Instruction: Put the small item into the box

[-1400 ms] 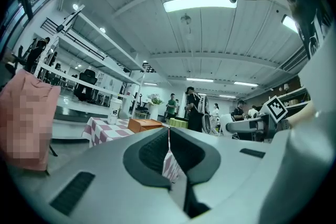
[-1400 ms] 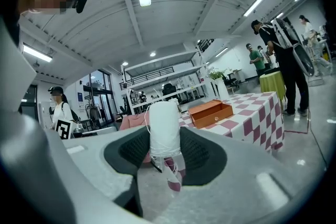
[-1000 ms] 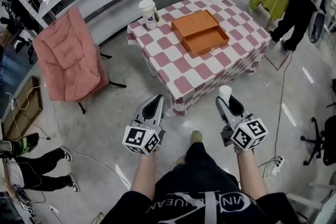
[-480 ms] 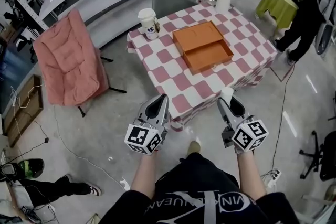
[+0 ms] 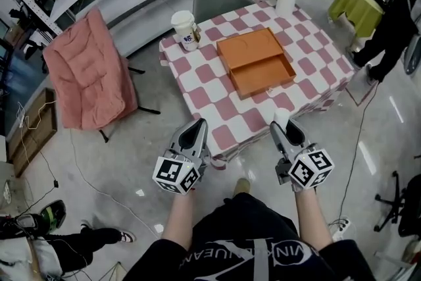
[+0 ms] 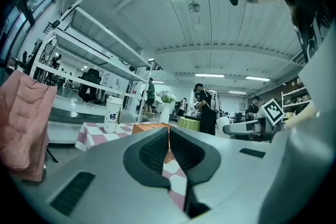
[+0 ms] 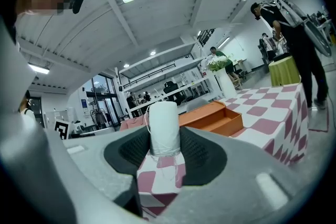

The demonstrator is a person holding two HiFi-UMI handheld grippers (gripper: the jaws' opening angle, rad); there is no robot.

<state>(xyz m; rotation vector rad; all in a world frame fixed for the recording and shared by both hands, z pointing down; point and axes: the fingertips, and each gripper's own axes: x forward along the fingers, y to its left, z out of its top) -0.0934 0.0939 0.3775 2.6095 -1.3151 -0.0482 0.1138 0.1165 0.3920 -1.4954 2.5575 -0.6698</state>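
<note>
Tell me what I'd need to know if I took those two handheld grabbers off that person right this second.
Left gripper: jaws shut, nothing between them.
Right gripper: jaws shut on the small white cylindrical roll, held upright.
The orange cardboard box lies open on the table with the pink-and-white checked cloth, ahead of both grippers, which hover by the table's near edge.
Done: the roll is in hand.
Left to do: carry it over the box's open part and let it go inside.
</note>
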